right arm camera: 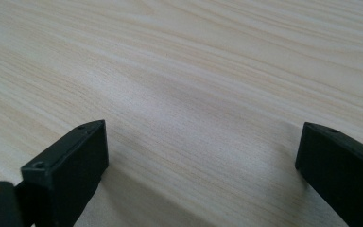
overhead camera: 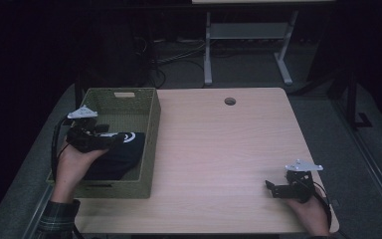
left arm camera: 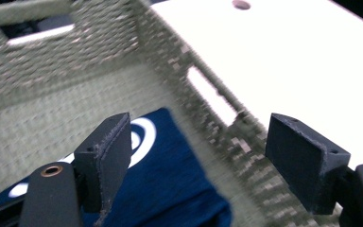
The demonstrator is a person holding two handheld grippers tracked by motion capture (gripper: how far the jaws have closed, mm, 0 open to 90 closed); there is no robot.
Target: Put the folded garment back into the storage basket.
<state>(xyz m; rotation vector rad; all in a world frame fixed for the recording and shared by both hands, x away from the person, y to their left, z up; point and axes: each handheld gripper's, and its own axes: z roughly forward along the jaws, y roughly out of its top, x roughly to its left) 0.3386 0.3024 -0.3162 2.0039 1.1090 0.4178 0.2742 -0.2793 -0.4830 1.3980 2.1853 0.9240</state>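
Left gripper (left arm camera: 198,156) fingers wide apart, nothing between; right gripper (right arm camera: 201,165) likewise, resting low.
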